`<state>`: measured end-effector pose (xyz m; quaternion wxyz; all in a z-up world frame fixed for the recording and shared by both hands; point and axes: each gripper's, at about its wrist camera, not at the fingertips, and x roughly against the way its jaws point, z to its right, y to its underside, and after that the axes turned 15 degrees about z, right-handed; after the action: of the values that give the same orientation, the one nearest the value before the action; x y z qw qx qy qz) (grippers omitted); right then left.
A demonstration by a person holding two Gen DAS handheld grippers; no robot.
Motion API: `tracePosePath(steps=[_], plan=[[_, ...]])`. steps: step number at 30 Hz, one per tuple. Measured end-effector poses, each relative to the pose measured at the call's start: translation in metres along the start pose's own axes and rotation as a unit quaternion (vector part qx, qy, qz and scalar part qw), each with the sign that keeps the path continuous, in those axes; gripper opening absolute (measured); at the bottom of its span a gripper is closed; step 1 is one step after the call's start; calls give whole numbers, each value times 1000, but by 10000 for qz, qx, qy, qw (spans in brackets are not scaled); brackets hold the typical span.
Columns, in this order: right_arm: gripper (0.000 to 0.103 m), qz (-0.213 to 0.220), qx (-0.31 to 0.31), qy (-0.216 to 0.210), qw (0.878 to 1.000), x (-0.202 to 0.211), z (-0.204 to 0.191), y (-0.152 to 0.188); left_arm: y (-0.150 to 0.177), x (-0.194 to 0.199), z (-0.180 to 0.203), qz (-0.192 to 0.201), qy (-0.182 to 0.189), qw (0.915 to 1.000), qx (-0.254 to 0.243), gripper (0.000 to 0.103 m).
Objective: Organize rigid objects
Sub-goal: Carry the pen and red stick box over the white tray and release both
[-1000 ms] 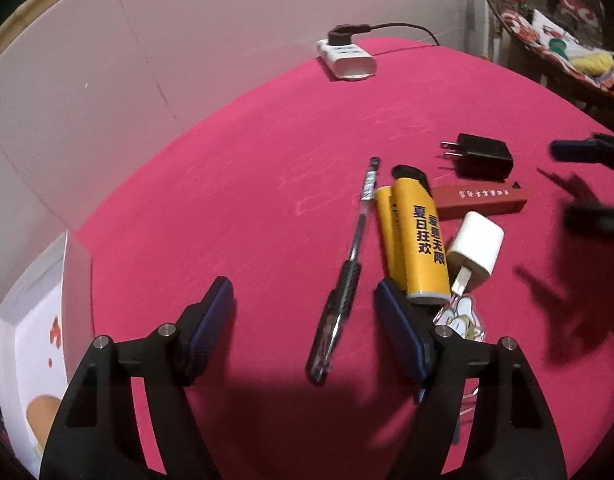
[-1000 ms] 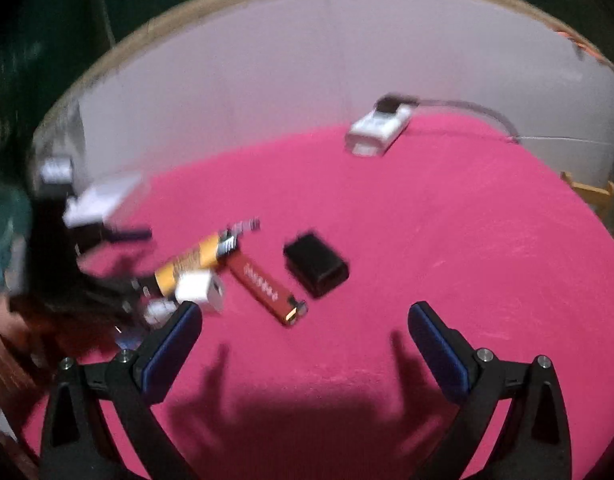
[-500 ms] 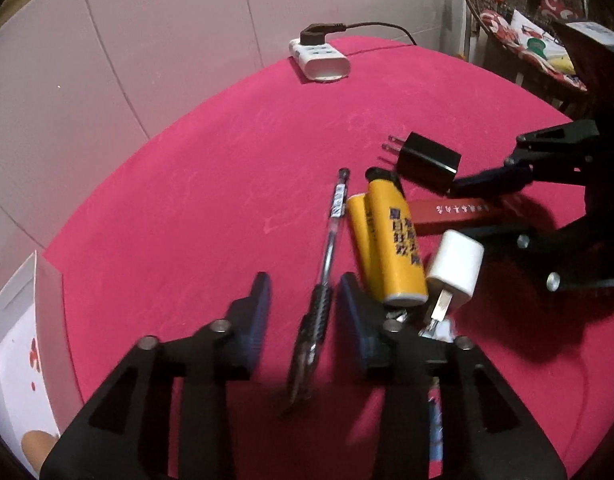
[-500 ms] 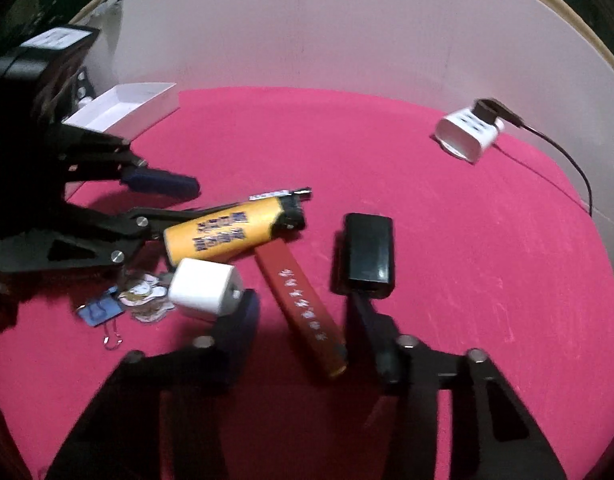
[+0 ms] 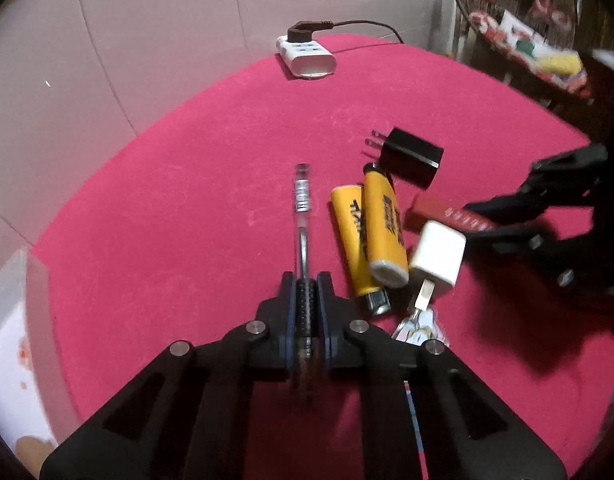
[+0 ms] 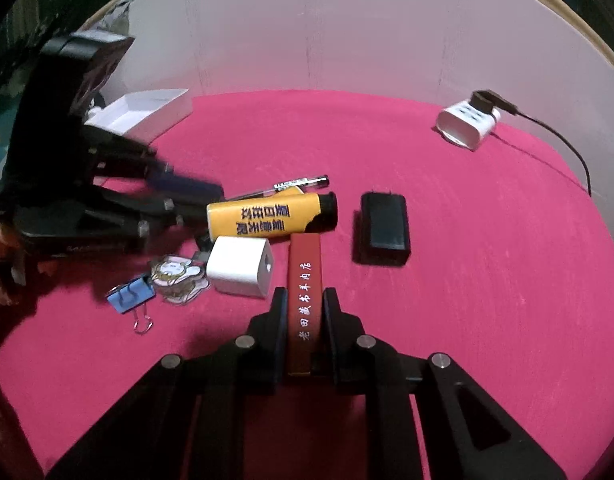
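Note:
My left gripper is shut on the black grip of a clear pen that points away across the red tablecloth. My right gripper is shut on a dark red lighter with white characters. Two yellow lighters lie side by side right of the pen. A white charger cube and a black plug adapter lie beside them. In the left wrist view the right gripper shows at the right, holding the red lighter. The left gripper shows at the left of the right wrist view.
A white power strip with a black cable sits at the far edge by the wall. A white open box stands at the left. A blue binder clip and a cartoon keychain lie near the white charger.
Both grippers went from wide open to shut: the left closed on the pen's grip, the right came in over the red lighter and closed on it.

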<state>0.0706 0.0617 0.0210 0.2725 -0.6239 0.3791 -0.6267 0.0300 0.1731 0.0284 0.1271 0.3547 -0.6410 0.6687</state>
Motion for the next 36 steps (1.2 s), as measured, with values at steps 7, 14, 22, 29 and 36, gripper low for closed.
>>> tracePosePath(steps=[7, 14, 22, 29, 36], plan=[[15, 714, -784, 95, 9943, 42, 10, -9, 13, 22, -10, 277, -236, 9967, 732, 9], [15, 1500, -1148, 4, 9820, 80, 4, -38, 0, 86, -6, 1047, -684, 9871, 998, 9], [15, 1880, -944, -160, 9775, 97, -28, -62, 0, 139, -14, 1440, -1243, 9741, 1226, 9], [15, 1968, -621, -399, 9777, 91, -59, -78, 12, 174, -29, 1643, -1564, 9626, 1482, 9], [15, 1967, -319, -720, 9773, 79, -97, -93, 26, 199, -47, 1815, -1785, 9523, 1682, 9]])
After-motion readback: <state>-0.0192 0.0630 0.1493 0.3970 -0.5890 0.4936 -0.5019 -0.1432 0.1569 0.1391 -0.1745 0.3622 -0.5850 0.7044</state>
